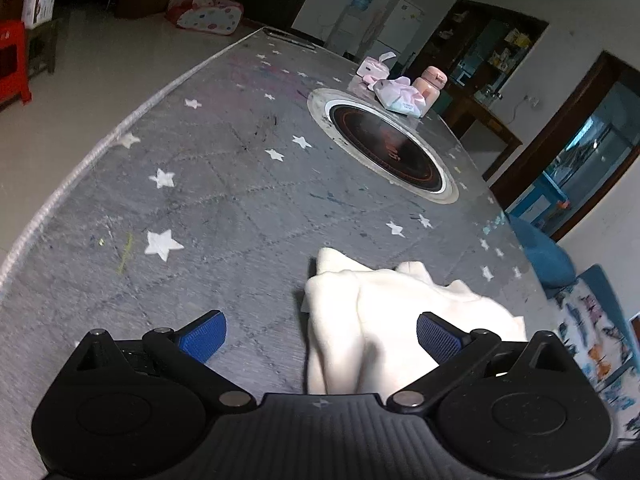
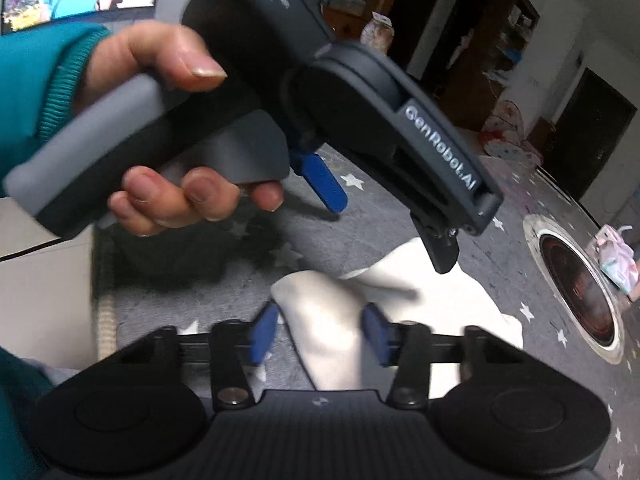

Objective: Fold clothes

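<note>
Cream garment (image 1: 384,320): bunched on the star-patterned counter (image 1: 200,200), on the near side of the inset round burner (image 1: 384,148). Right gripper (image 2: 318,336): jaws clenched on a fold of it. Left gripper (image 1: 318,338): jaws released, spread wide; cloth lies between them, towards its right pad.

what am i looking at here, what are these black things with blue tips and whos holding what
These are two hand-held grippers, each with a camera looking along its blue-padded fingers. One picture is from the left gripper, whose jaws stand wide open over a cream cloth. The other is from the right gripper, whose pads appear to pinch a fold of that cloth. It also shows a hand holding the left gripper's handle. The cloth lies on a grey star-patterned table with a round cooktop set in it.
</note>
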`<move>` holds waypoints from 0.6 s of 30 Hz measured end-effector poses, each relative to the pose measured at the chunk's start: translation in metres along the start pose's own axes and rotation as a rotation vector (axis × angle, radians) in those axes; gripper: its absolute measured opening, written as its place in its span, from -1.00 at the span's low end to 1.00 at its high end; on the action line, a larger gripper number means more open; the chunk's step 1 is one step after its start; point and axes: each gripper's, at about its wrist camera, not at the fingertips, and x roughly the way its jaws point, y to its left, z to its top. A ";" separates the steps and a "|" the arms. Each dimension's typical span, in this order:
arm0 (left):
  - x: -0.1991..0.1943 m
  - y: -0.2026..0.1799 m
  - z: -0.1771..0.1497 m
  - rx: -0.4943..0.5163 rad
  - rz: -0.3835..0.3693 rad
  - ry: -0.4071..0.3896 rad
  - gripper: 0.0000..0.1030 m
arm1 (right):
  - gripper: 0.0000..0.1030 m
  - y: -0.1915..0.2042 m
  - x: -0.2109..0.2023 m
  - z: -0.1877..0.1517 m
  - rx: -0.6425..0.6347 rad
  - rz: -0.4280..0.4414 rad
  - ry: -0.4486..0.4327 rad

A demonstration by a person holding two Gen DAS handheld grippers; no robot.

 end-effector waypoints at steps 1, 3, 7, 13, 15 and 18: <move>0.000 0.001 0.000 -0.016 -0.008 0.003 1.00 | -0.39 -0.001 0.001 0.001 0.011 -0.007 0.003; 0.001 0.003 0.001 -0.063 -0.032 0.013 1.00 | -0.61 -0.006 0.000 0.002 0.047 -0.002 -0.008; 0.004 0.004 0.002 -0.132 -0.085 0.029 1.00 | -0.70 -0.018 -0.010 0.000 0.129 0.018 -0.043; 0.011 0.003 -0.001 -0.224 -0.132 0.061 1.00 | -0.74 -0.038 -0.027 -0.005 0.248 0.050 -0.091; 0.015 0.003 -0.002 -0.256 -0.154 0.075 0.98 | -0.75 -0.044 -0.031 -0.004 0.271 0.051 -0.106; 0.019 0.004 -0.004 -0.292 -0.182 0.080 0.90 | -0.76 -0.051 -0.040 -0.004 0.297 0.048 -0.128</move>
